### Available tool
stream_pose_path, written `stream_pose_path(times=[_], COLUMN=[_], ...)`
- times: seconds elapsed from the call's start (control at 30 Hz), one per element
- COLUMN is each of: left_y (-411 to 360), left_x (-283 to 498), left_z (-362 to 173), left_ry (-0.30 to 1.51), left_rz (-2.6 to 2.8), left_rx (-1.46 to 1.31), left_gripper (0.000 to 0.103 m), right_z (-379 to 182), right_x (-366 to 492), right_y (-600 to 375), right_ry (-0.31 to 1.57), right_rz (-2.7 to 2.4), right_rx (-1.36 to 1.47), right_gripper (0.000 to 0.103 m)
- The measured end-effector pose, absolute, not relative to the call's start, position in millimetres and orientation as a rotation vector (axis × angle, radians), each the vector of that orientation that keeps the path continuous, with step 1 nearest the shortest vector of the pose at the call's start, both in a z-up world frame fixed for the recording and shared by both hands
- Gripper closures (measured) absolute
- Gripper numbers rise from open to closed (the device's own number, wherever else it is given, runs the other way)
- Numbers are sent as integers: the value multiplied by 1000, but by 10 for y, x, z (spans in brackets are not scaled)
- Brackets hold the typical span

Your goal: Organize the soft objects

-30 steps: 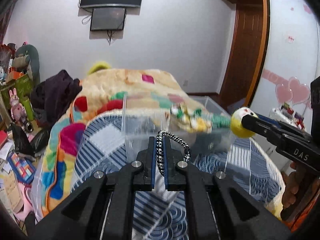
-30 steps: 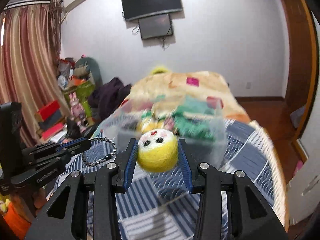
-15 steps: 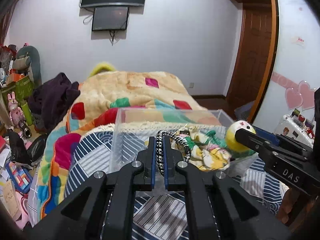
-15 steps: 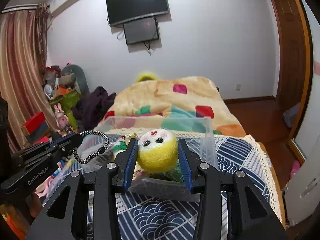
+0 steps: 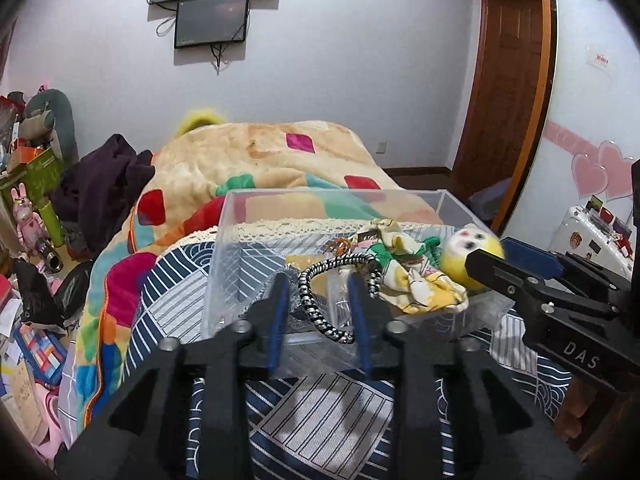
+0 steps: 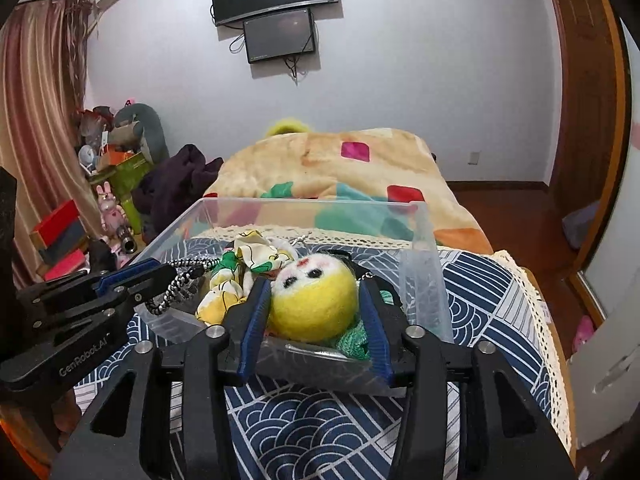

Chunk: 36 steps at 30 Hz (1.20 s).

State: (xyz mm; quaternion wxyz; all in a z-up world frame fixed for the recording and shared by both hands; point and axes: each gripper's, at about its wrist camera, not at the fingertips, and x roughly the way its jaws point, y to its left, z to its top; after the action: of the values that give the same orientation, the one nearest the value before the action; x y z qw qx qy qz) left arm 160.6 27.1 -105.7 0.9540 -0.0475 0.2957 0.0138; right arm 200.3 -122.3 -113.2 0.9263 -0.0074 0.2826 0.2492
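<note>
A clear plastic bin stands on the blue patterned bedspread. My left gripper is open over the bin's near edge; the black-and-white braided hair tie hangs loose between its fingers. My right gripper is open at the bin's near right; the yellow felt ball with a face sits between its fingers, touching the left pad, over a green knit piece. A yellow-green-white cloth lies in the bin.
A colourful blanket covers the bed behind the bin. Dark clothes and cluttered toys and boxes are at the left. A wooden door and white cabinet are at the right.
Both grippers moved forward over the bin and their jaws opened. The hair tie and the felt ball are released and sit lower, at the bin.
</note>
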Motion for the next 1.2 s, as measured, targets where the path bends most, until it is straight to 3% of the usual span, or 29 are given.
stream_pose_path(times=[0.3, 0.5, 0.67, 0.73, 0.93, 1.2], left_y=[203, 190, 156, 146, 166, 148], left_x=[1244, 966, 718, 628, 461, 338], left_z=[-730, -430, -221, -153, -32, -1], left_ry=[493, 402, 327, 296, 242, 209], left_rz=[17, -10, -14, -5, 7, 9], left_rx=[-76, -88, -80, -78, -79, -81], left_gripper=[61, 58, 44, 33, 16, 3], right_z=[-779, -521, -342, -281, -203, -224], right_x=[1753, 1493, 1294, 1227, 1125, 1048], right_y=[-1437, -1490, -1526, -1539, -1529, -1535], right_ry=[473, 367, 284, 254, 200, 170], right_rz=[519, 524, 539, 540, 539, 541], right_rx=[18, 8, 6, 7, 15, 31], right_gripper=[55, 48, 41, 32, 19, 2])
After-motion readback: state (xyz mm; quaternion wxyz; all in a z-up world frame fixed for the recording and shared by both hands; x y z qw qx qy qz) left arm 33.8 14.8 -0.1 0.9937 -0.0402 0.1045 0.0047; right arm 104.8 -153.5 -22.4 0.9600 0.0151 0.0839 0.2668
